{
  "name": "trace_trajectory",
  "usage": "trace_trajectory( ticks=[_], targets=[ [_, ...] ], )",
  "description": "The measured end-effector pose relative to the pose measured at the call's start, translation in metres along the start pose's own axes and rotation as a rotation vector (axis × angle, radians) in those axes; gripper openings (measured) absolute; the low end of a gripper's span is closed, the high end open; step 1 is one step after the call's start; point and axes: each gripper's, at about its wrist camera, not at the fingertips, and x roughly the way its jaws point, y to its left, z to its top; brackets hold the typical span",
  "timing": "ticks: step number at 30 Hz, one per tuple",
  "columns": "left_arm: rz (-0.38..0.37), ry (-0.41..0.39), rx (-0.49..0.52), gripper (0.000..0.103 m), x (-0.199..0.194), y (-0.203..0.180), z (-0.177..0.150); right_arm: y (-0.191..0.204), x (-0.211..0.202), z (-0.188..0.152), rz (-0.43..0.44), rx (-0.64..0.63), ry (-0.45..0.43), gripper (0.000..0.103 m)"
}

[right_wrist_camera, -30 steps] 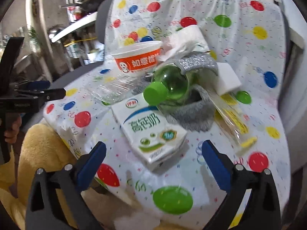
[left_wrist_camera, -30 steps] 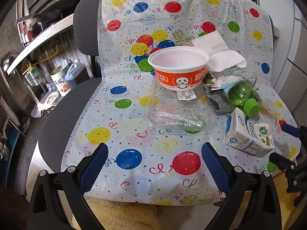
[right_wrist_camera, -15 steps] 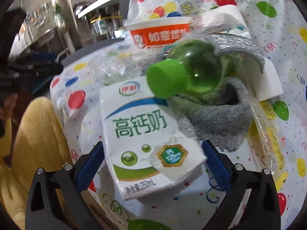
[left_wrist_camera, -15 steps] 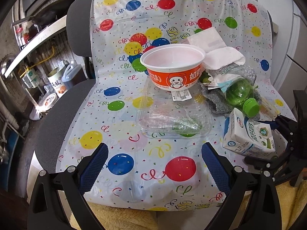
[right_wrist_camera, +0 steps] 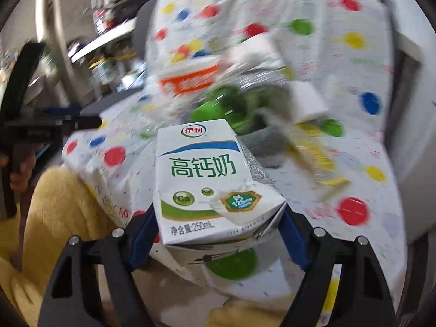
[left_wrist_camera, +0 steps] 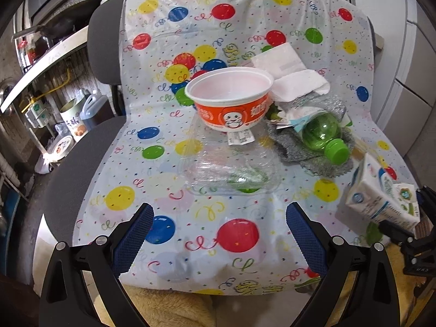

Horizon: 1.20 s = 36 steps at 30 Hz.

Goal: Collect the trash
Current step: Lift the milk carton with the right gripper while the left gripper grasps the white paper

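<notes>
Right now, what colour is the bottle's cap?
Bright green, like the bottle itself; the cap shows best in the left wrist view.

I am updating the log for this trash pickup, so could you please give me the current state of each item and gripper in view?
milk carton: clamped in the right gripper, lifted off the sheet.
right gripper: shut on the carton.
left gripper: open, holding nothing.
green bottle: capped, lying on its side on the grey cloth.
orange bowl: upright, no lid.
clear plastic container: lying flat, looks empty.
</notes>
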Motion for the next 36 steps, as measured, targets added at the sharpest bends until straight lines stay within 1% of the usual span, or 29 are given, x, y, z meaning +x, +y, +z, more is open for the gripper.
trace_trajectory(
  ticks=[5,6,7,8,9,11,15,17,19,23,26,28,29,30,31,33,36],
  targets=[
    [-0.066,-0.032,0.013,0.091,0.005,-0.019,0.025,-0.016,-0.032,0.01,-0.187,0.053,-0.071,0.078],
    [-0.079,-0.034,0.014,0.088,0.007,-0.023,0.031,-0.022,-0.036,0.014,-0.222,0.065,-0.084,0.078],
    [-0.101,-0.03,0.01,0.074,0.011,-0.028,0.041,-0.026,-0.038,0.017,-0.248,0.073,-0.093,0.078],
    [-0.123,-0.024,0.008,0.068,0.013,-0.033,0.048,-0.031,-0.039,0.02,-0.266,0.087,-0.101,0.078],
    [-0.157,-0.023,0.007,0.066,0.017,-0.038,0.059,-0.037,-0.041,0.023,-0.269,0.104,-0.107,0.078],
    [-0.194,-0.036,0.011,0.065,0.023,-0.047,0.079,-0.047,-0.04,0.029,-0.275,0.138,-0.119,0.078],
    [-0.223,-0.078,0.015,0.066,0.034,-0.067,0.122,-0.061,-0.035,0.037,-0.303,0.146,-0.135,0.078],
    [-0.226,-0.082,0.013,0.066,0.045,-0.075,0.142,-0.062,-0.031,0.037,-0.31,0.143,-0.135,0.078],
    [-0.231,-0.063,0.008,0.066,0.062,-0.082,0.158,-0.067,-0.026,0.038,-0.316,0.146,-0.136,0.078],
    [-0.306,0.005,-0.01,0.065,0.092,-0.092,0.17,-0.081,-0.019,0.04,-0.308,0.165,-0.131,0.079],
    [-0.291,0.027,0.003,0.063,0.11,-0.101,0.174,-0.088,-0.012,0.041,-0.304,0.172,-0.122,0.079],
    [-0.29,0.055,0.008,0.051,0.122,-0.103,0.174,-0.09,-0.01,0.04,-0.3,0.174,-0.118,0.079],
    [-0.298,0.074,0.0,0.049,0.129,-0.103,0.174,-0.09,-0.009,0.04,-0.298,0.174,-0.117,0.079],
    [-0.305,0.085,-0.007,0.04,0.134,-0.103,0.173,-0.09,-0.009,0.039,-0.296,0.174,-0.117,0.079],
    [-0.314,0.092,-0.014,0.022,0.137,-0.102,0.173,-0.091,-0.009,0.04,-0.295,0.173,-0.117,0.079],
    [-0.327,0.084,-0.011,0.003,0.138,-0.1,0.173,-0.09,-0.009,0.04,-0.294,0.173,-0.118,0.079],
    [-0.3,-0.011,0.025,0.001,0.116,-0.096,0.178,-0.09,-0.012,0.041,-0.294,0.172,-0.123,0.079]
  ],
)
